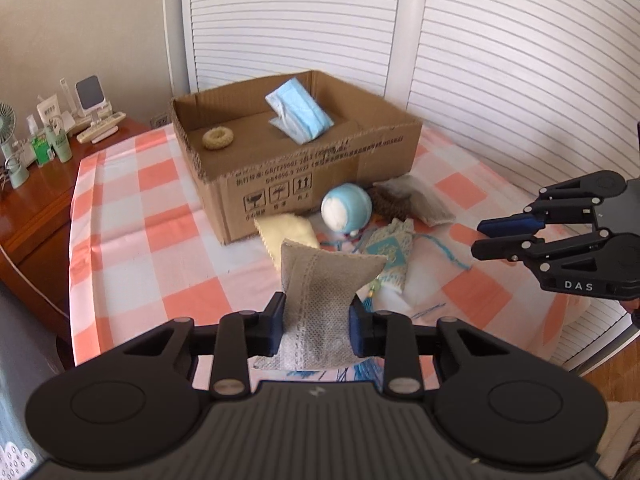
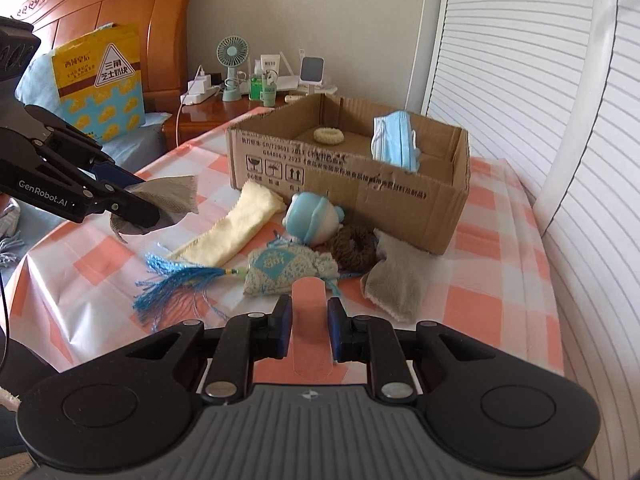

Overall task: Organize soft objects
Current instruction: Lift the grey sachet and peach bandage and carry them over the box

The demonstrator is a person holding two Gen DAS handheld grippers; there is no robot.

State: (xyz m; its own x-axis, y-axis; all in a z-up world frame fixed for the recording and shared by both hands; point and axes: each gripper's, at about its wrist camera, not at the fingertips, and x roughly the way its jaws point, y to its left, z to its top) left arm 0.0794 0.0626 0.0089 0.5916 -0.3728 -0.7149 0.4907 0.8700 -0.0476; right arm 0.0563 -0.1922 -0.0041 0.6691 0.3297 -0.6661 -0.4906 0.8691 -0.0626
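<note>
We held a grey fabric sachet point(image 1: 316, 300) pinched in our left gripper point(image 1: 316, 330), lifted above the checked tablecloth point(image 1: 120, 208). Our right gripper point(image 2: 308, 330) was clamped on an adhesive bandage point(image 2: 310, 320), near the cardboard box point(image 2: 360, 184).

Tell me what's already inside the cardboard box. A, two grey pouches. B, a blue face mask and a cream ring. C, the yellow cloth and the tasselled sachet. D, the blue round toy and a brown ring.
B: the blue face mask leans inside the cardboard box near the cream ring; the other soft things lie outside on the checked cloth.
</note>
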